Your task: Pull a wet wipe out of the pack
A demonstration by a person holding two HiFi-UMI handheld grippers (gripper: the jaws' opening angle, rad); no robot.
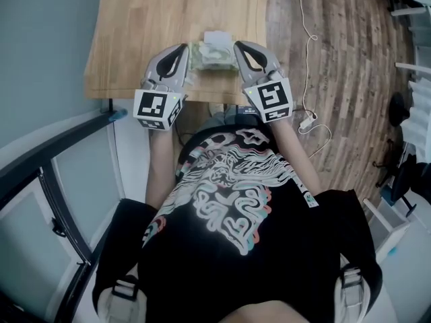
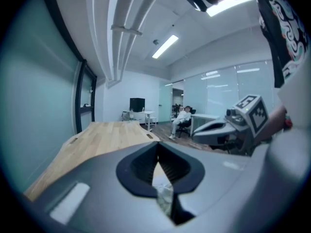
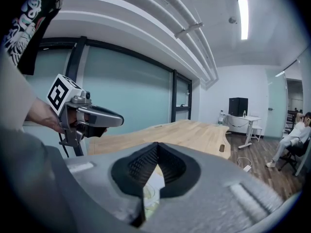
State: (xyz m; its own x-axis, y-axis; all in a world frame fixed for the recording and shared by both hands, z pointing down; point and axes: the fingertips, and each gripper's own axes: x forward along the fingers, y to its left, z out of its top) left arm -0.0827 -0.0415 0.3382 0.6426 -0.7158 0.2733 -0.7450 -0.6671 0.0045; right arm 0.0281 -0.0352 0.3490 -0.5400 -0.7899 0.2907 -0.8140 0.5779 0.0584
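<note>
Left gripper (image 2: 158, 147) has its jaws pressed together, crinkly plastic showing in the gap behind the tips. Right gripper (image 3: 156, 147) has its jaws closed on the pack (image 3: 149, 194), green print between the pads. The pack sits between both grippers, wet wipe (image 1: 217, 39) poking out on top, over the wooden worktop (image 1: 135, 25).

Pack (image 1: 214, 54) between left gripper (image 1: 184, 47), right gripper (image 1: 238, 45)
</note>
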